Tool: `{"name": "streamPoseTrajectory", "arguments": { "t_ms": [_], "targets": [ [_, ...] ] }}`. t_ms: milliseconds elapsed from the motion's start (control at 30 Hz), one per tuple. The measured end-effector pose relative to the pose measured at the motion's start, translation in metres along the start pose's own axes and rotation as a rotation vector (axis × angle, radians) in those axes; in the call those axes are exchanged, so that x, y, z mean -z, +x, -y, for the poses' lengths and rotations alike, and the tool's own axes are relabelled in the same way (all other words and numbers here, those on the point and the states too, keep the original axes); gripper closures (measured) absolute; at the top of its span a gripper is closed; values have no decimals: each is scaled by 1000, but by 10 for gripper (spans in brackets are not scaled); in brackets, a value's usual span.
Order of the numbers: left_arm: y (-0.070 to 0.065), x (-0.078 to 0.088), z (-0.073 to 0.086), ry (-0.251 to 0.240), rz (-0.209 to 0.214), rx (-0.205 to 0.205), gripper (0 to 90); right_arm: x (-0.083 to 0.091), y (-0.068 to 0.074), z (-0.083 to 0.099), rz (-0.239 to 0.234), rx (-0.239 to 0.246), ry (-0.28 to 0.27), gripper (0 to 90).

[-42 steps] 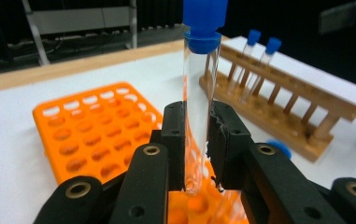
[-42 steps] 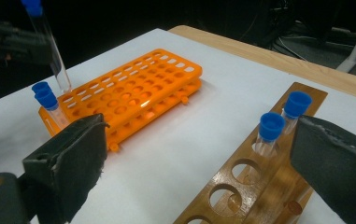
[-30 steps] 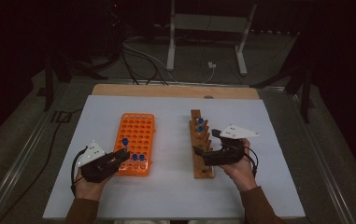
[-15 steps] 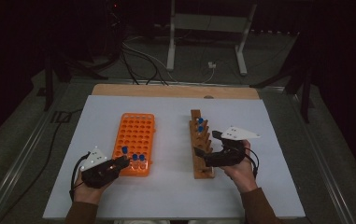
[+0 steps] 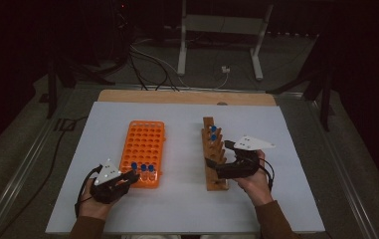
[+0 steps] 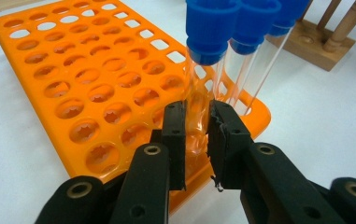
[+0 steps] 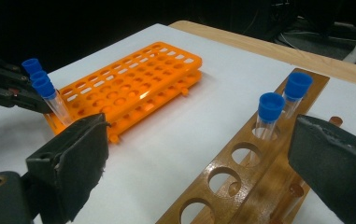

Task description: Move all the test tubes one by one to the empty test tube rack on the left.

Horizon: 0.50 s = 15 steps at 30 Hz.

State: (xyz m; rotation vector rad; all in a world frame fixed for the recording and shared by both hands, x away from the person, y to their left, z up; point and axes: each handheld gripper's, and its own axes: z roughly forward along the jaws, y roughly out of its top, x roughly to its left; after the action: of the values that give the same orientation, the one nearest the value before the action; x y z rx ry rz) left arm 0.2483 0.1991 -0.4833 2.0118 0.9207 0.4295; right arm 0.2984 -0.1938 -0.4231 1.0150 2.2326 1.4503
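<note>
Glass of the gripped tube is partly hidden between the two black pads in the left gripper view, and we cannot see its lower end inside the orange rack. Our left hand-held gripper is closed on this blue-capped tube, which stands in a hole at the rack's near corner, just beside two other capped tubes. In the high view the left hand-held gripper sits at the near end of the orange rack, on the left half of the desk, but there the pads and the glass are too small to make out; we see only three blue caps.

The right hand-held gripper has its jaws wide apart with nothing between the pads; both jaws are cut off by the frame edges. Between them we see the wooden rack with two blue-capped tubes at its far end. In the high view this hand-held gripper is at the near end of the wooden rack, on the right half of the desk.
</note>
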Motion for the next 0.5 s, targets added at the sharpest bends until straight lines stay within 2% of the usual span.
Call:
{"name": "streamPoseTrajectory", "arguments": {
  "t_ms": [167, 400, 500],
  "targets": [
    [-1, -2, 2, 30, -12, -14, 784, -1, 0, 0, -1, 3, 2, 54],
    [-4, -3, 1, 36, -22, -29, 783, -2, 0, 0, -1, 2, 2, 54],
    [-3, -4, 1, 34, -21, -21, 783, -4, 1, 1, 3, 7, 4, 54]
  ]
}}
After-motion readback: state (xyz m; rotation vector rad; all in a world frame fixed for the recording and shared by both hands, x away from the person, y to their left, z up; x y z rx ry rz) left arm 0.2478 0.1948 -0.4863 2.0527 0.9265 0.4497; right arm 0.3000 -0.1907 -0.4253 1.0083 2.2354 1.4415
